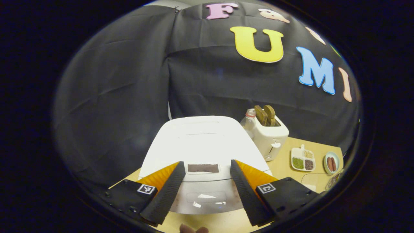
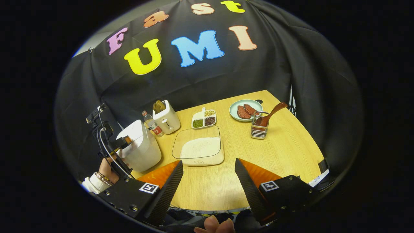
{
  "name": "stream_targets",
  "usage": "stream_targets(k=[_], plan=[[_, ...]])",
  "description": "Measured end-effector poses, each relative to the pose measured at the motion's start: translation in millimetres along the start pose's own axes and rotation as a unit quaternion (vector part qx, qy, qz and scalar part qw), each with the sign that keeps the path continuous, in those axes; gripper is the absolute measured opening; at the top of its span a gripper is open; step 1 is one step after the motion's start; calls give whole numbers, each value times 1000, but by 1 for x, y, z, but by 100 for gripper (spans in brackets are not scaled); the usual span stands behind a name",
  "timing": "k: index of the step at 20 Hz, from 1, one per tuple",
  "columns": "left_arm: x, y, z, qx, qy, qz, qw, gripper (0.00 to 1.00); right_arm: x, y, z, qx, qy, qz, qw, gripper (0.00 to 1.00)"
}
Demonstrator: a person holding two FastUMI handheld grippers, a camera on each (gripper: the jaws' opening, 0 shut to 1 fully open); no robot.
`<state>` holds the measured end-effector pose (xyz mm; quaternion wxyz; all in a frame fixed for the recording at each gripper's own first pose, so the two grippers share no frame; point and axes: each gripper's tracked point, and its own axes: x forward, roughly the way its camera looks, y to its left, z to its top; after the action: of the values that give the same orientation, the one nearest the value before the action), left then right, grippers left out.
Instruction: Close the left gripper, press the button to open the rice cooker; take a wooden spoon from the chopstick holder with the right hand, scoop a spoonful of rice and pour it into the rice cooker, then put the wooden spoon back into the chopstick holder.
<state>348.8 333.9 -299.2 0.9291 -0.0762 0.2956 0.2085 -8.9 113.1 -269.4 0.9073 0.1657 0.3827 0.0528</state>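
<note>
The rice cooker point(image 1: 203, 149) is white, smooth and boxy with round corners. Its lid is down. It sits on the light wood tabletop point(image 2: 284, 152). The left gripper point(image 1: 207, 191) has its ridged fingers spread wide, and the cooker's front is right between them. The right gripper point(image 2: 208, 191) is spread wide too, holding nothing. Far ahead of it, a brown wooden spoon point(image 2: 270, 115) leans in a shiny wire chopstick holder point(image 2: 258, 129). White rice lies in a clear square tray point(image 2: 199, 147).
</note>
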Motion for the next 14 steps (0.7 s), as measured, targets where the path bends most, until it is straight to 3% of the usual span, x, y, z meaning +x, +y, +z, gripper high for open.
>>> stream_targets(k=[4,7,10,14], plan=[[-8,3,2,-13,-4,-5,1000,98,-2,-4,3,-7,-3,-2,1000,99],[-36,-3,29,0,-47,-20,999,96,-5,-7,18,-30,-18,-9,999,98],[-100,-28,65,8,-99,-68,993,98,-14,-13,53,-65,-58,-20,996,98],[-223,-79,121,32,-181,-156,971,96,-33,-11,116,-104,-131,-12,986,99]])
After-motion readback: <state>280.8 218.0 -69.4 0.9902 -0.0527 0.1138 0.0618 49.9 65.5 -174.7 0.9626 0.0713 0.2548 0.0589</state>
